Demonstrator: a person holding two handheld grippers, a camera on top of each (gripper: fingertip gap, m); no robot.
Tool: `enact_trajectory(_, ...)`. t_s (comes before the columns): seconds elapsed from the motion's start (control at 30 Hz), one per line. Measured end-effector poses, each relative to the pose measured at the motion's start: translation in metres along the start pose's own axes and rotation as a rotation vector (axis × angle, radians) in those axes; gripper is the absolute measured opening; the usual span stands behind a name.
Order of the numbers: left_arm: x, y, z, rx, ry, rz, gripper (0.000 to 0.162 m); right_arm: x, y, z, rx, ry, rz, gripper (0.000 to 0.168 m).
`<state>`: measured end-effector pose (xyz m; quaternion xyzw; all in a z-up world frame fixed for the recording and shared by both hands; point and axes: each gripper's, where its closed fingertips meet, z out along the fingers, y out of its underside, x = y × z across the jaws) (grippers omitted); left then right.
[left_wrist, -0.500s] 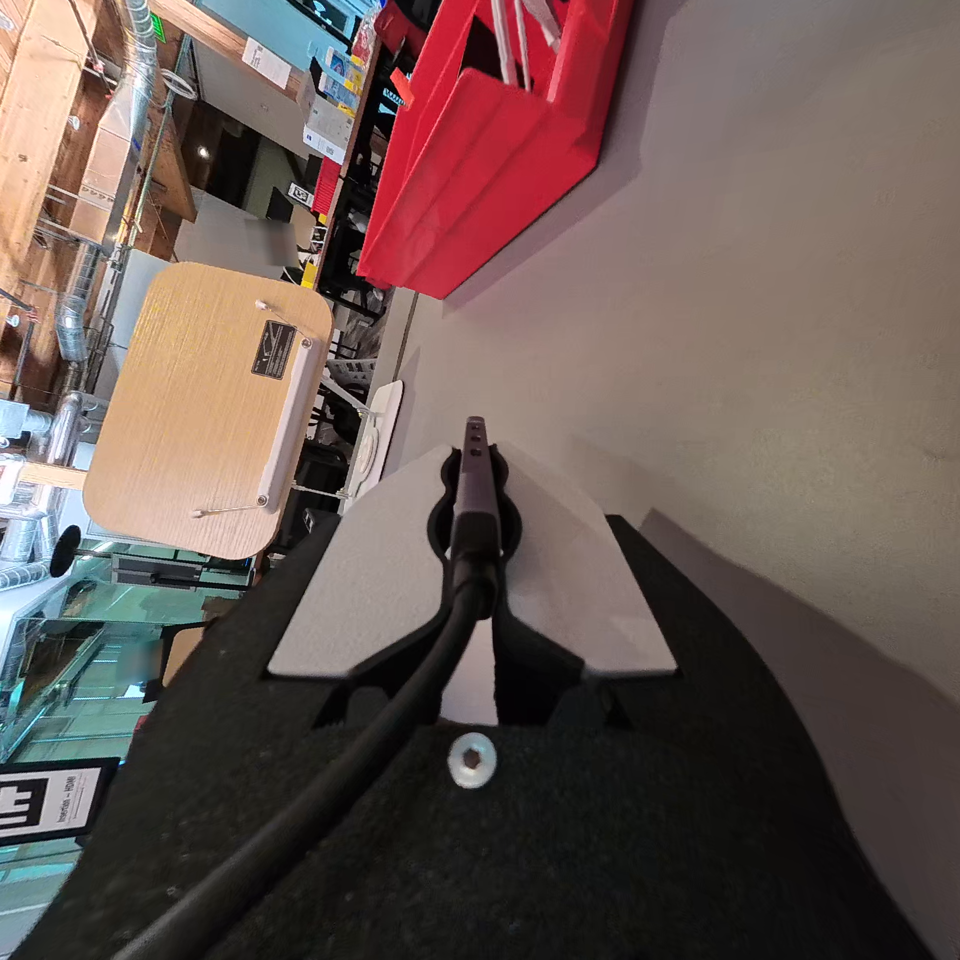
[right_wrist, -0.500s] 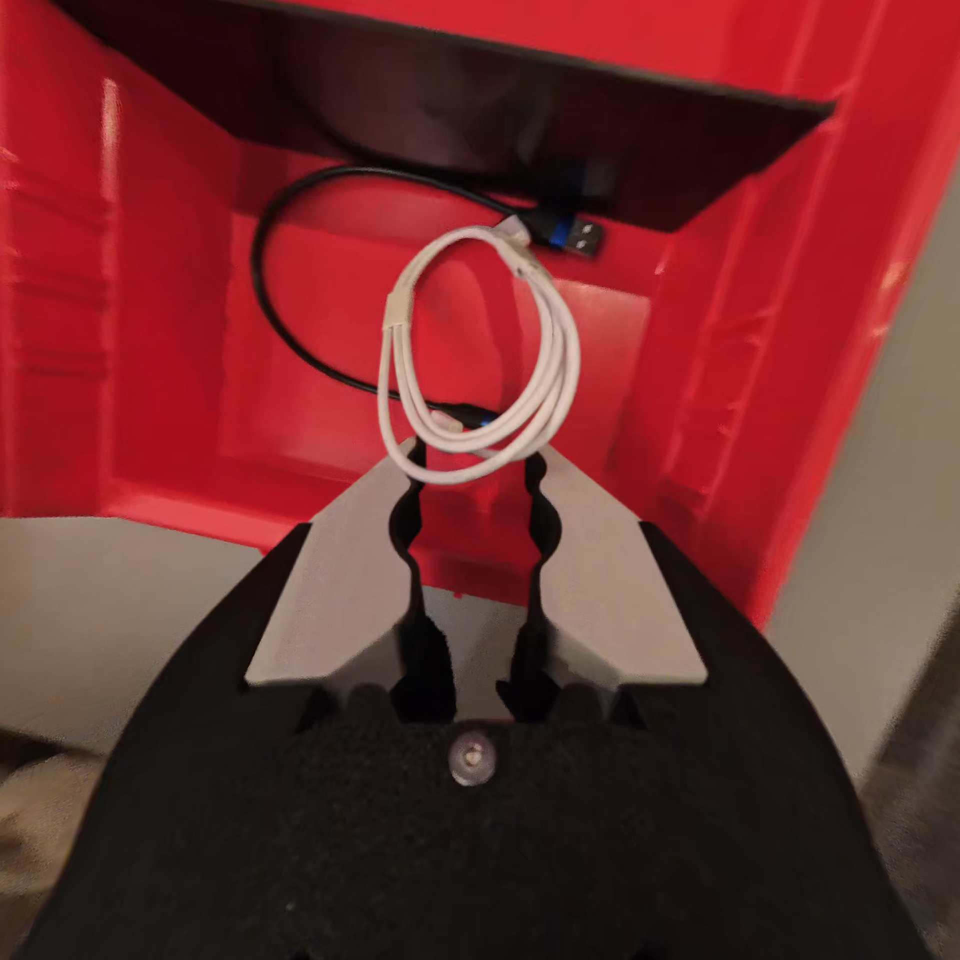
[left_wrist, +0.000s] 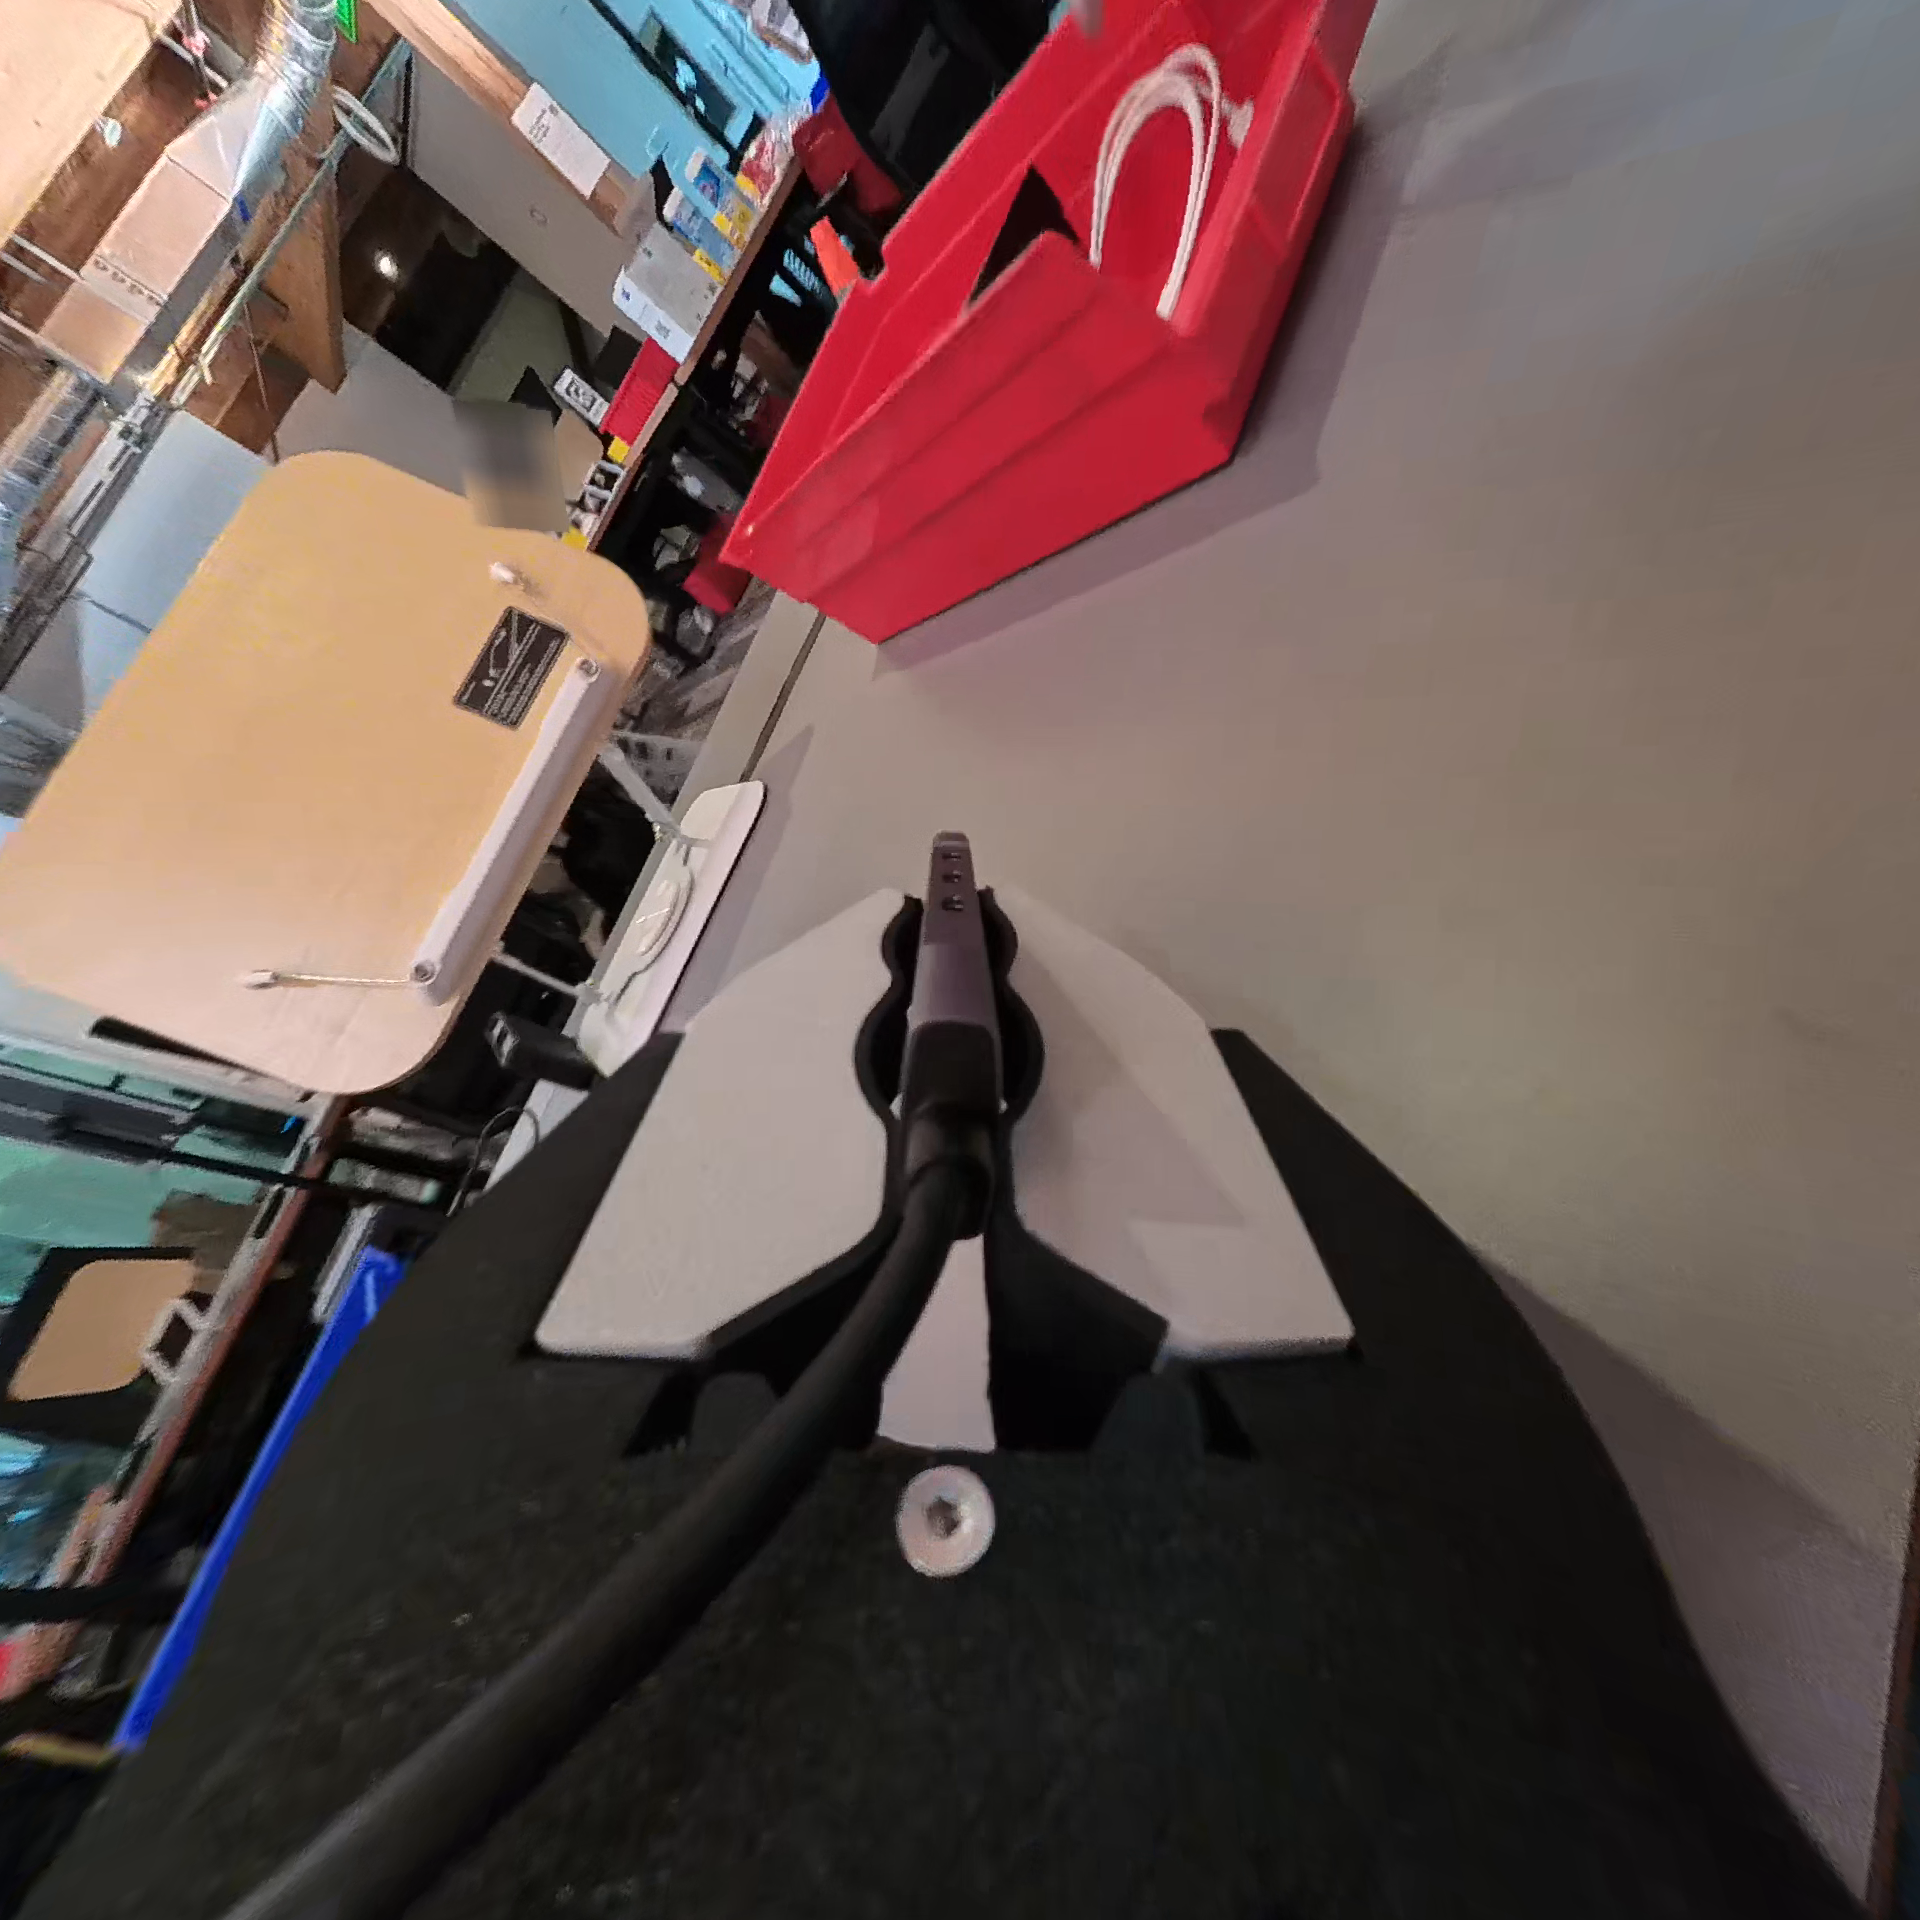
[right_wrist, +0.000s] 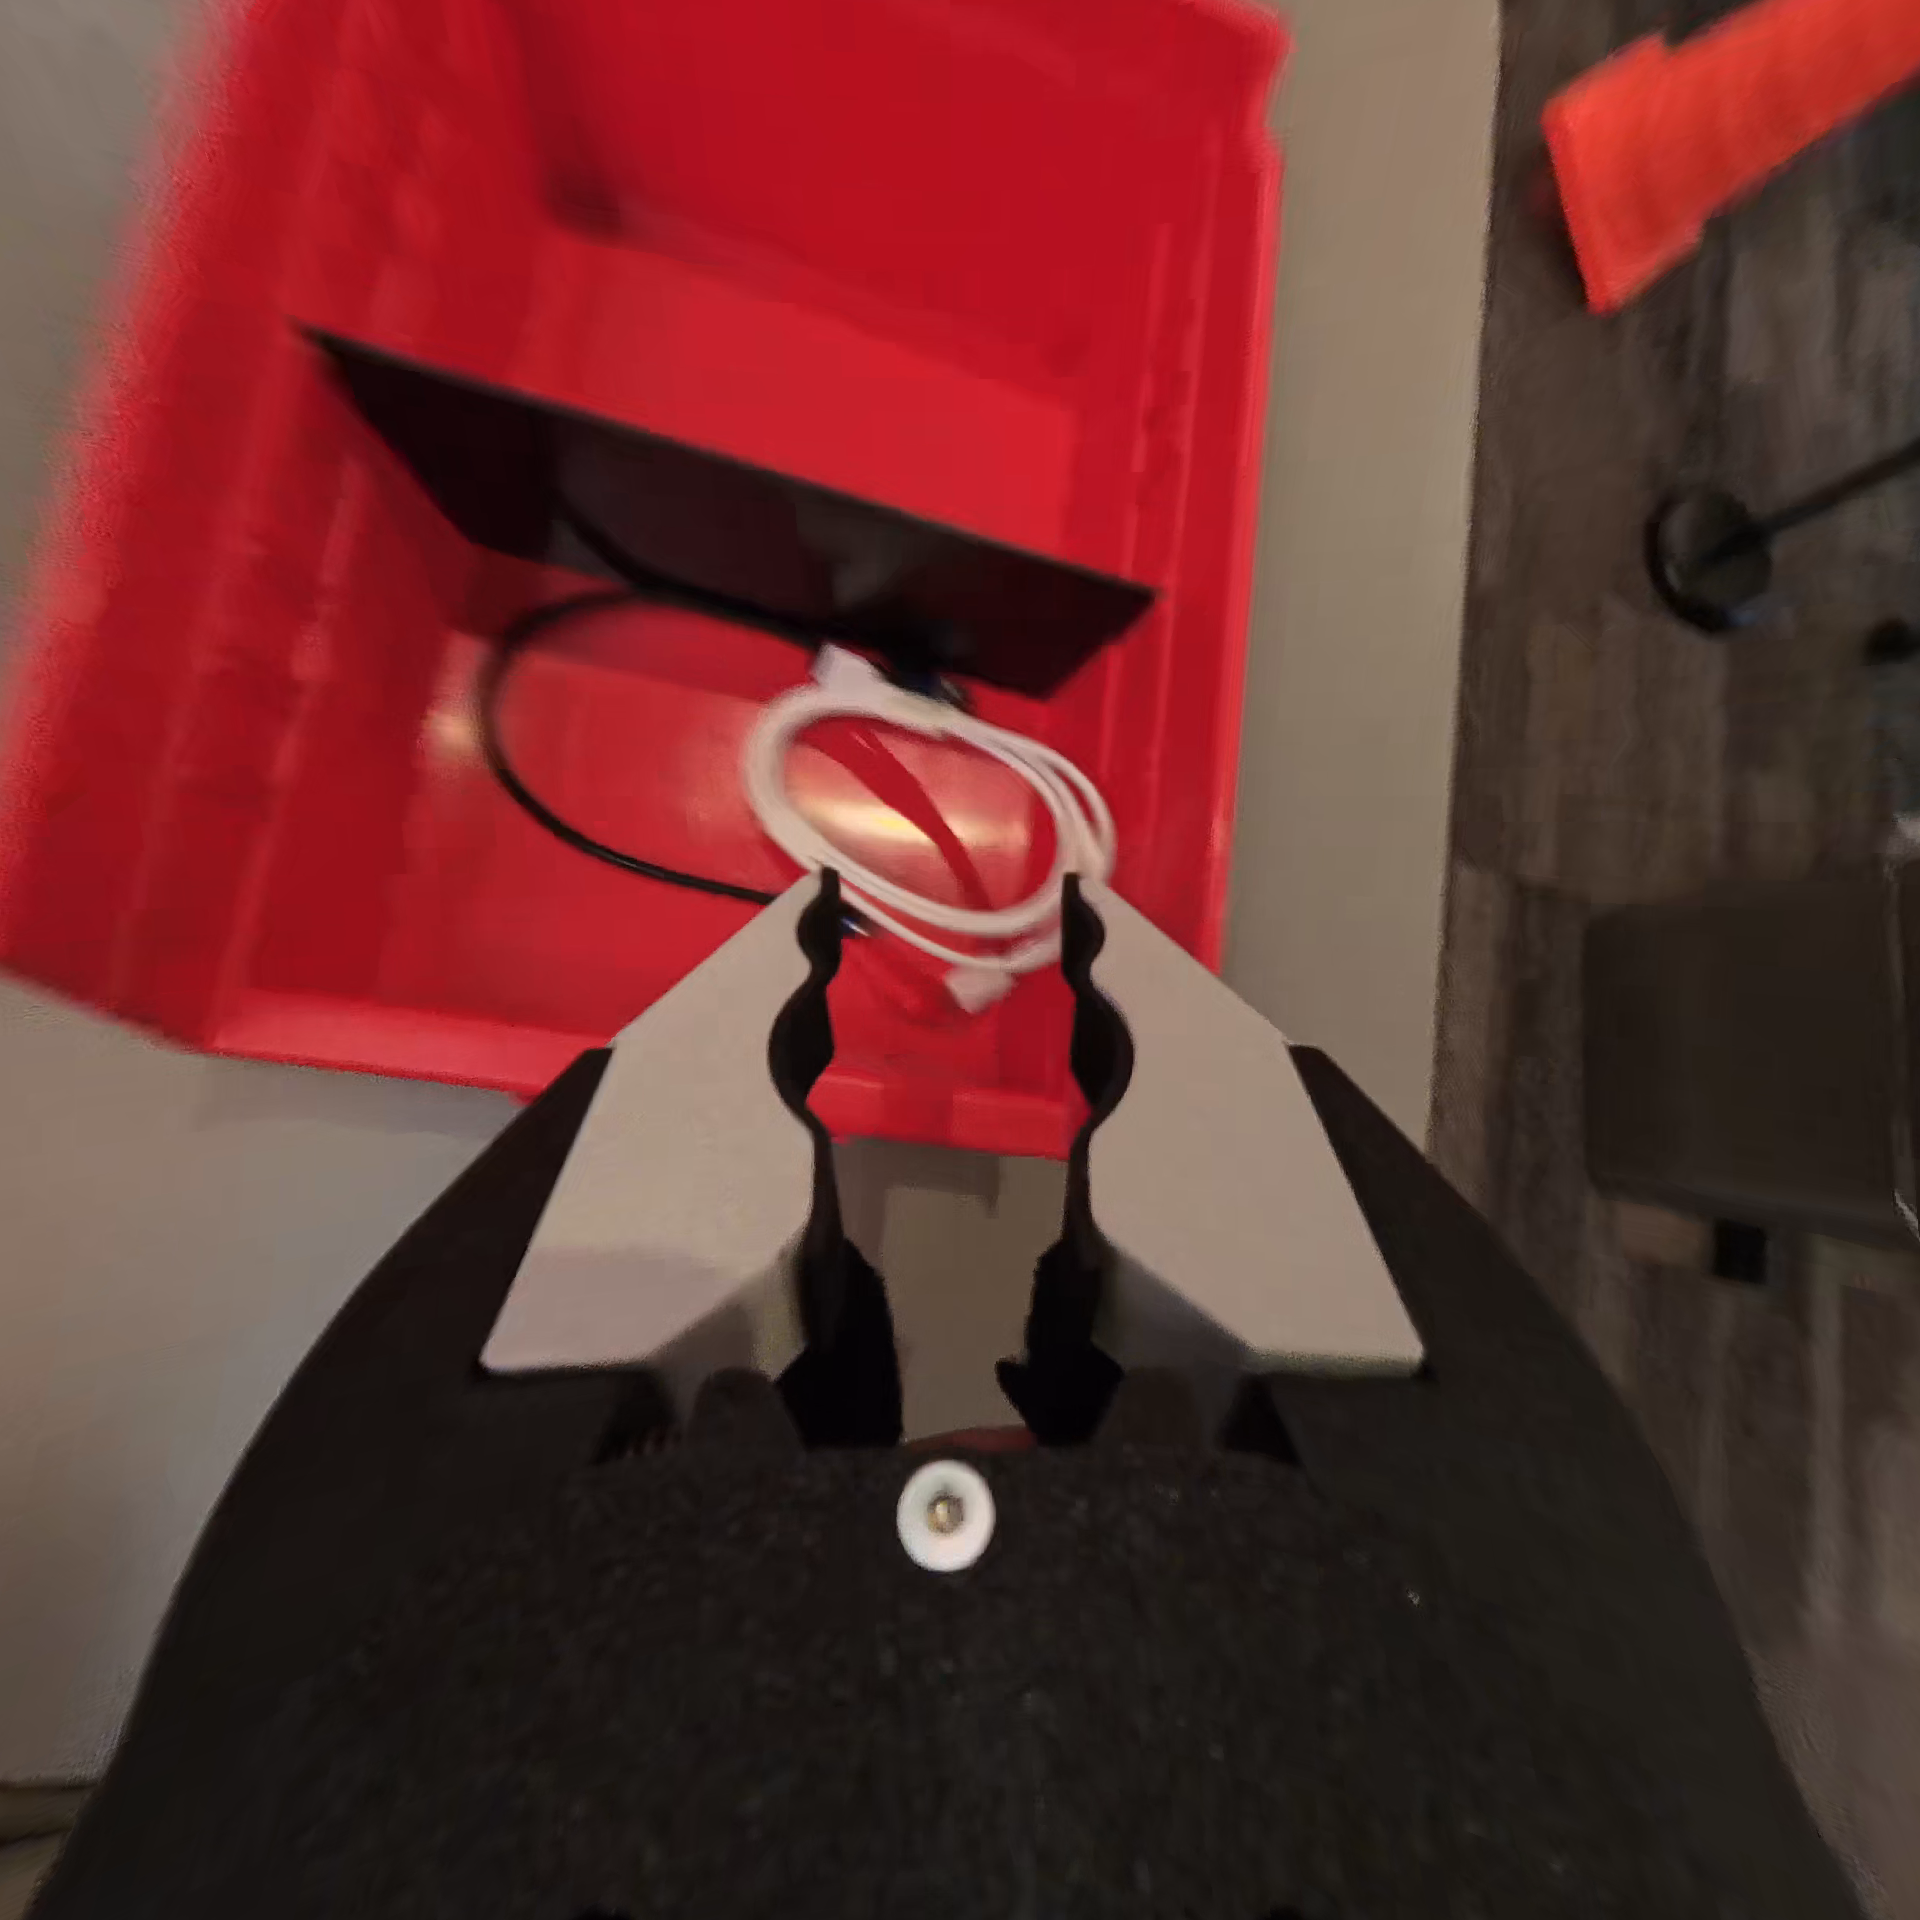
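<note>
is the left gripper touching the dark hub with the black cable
Touching. The left wrist view shows the left gripper shut on the dark hub, both fingers pressed against its sides with no gap, black cable trailing back.

Left gripper (left_wrist: 951, 914): two pale grey wedge fingers (left_wrist: 727, 1143) with scalloped black inner pads, on a black felt-textured body (left_wrist: 935, 1683); silver screw (left_wrist: 943, 1522) at centre. Right gripper (right_wrist: 948, 904): same build; white-ringed screw (right_wrist: 943, 1527).
</note>
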<state>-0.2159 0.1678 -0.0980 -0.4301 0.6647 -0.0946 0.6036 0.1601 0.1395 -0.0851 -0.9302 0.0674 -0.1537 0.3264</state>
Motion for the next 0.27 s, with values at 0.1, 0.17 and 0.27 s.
enact_trajectory(0.1, 0.0, -0.012, -0.004, 0.108, 0.025, -0.042, 0.01, -0.081, -0.037, -0.034, 0.231, -0.3, -0.079, 0.041)
enact_trajectory(0.17, 0.001, -0.024, -0.01, 0.203, 0.055, -0.08, 0.01, -0.175, -0.044, -0.077, 0.373, -0.736, -0.11, 0.046)
enact_trajectory(0.27, -0.003, -0.041, -0.022, 0.344, 0.088, -0.161, 0.01, -0.279, -0.02, -0.133, 0.404, -1.304, -0.064, 0.051)
